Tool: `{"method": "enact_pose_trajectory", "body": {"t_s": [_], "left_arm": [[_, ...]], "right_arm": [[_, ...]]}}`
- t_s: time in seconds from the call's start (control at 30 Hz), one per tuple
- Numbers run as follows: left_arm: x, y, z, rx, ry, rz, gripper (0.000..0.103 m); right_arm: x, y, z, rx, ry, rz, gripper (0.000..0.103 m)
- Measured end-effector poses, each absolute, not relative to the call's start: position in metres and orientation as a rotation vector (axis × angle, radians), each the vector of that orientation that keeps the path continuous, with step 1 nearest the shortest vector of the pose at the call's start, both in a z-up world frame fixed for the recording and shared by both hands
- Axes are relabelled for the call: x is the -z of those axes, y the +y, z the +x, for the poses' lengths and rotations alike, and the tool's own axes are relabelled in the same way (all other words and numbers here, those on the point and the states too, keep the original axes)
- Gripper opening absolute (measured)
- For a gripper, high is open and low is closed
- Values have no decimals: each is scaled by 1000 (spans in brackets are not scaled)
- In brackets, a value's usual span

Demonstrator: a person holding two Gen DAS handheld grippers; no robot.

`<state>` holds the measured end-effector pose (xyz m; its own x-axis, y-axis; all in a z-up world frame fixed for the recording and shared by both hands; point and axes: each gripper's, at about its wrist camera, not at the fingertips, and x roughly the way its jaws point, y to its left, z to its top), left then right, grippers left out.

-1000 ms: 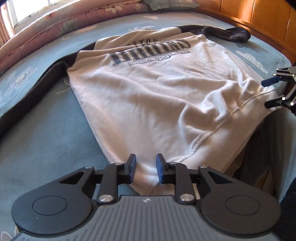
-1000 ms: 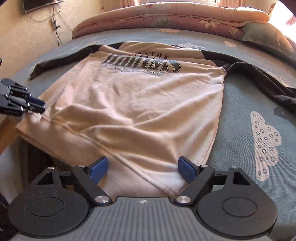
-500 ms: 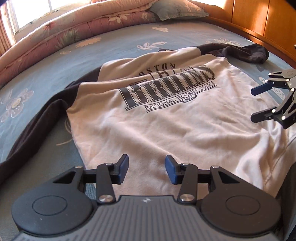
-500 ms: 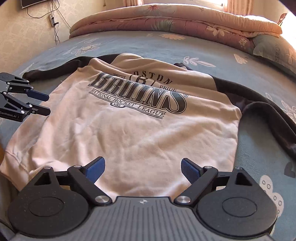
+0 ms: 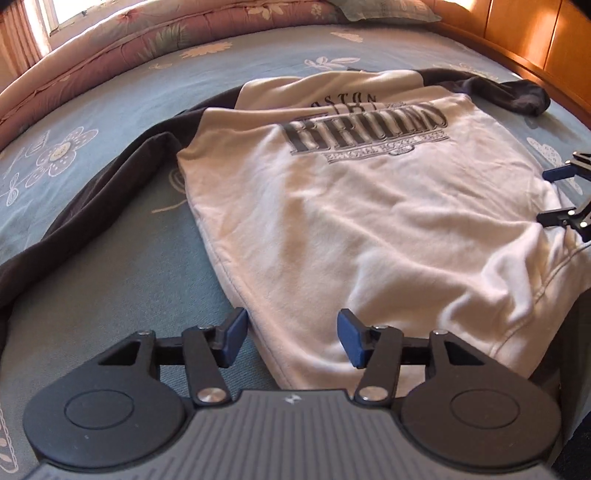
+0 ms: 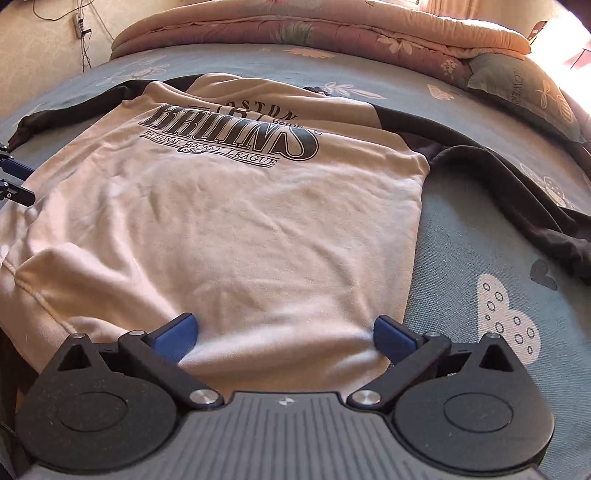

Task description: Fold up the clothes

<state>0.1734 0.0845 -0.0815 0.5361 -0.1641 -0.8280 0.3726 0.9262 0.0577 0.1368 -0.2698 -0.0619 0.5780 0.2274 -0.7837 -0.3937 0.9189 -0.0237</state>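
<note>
Sweatshirt (image 6: 240,229) flat on bed (image 6: 461,266) | quilt (image 6: 332,33) beyond | both hand-held grippers released

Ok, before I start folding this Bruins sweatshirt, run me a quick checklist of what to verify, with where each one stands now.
1. Left tool open, nothing clamped: ok. Its jaws have just been opening; the hem corner lies loose between them.
2. Right tool open, nothing clamped: ok. Its jaws have just been opening, wide above the fabric.
3. Sweatshirt spread print-up on the bed: ok, apart from light wrinkles.
4. Dark sleeves laid out to each side, not tucked under: ok.
5. Hem fully on the bed: not ok. It droops over the near edge.
6. Hood lying flat behind the print: cannot tell.
</note>
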Motion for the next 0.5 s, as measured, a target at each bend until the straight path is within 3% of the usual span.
{"method": "enact_pose_trajectory", "body": {"t_s": [0.33, 0.5], "left_arm": [[71, 43, 134, 290, 851, 418, 60], [86, 44, 125, 357, 941, 374, 64]], "right_arm": [[64, -264, 137, -281, 870, -152, 103], [62, -263, 136, -267, 876, -151, 103]]}}
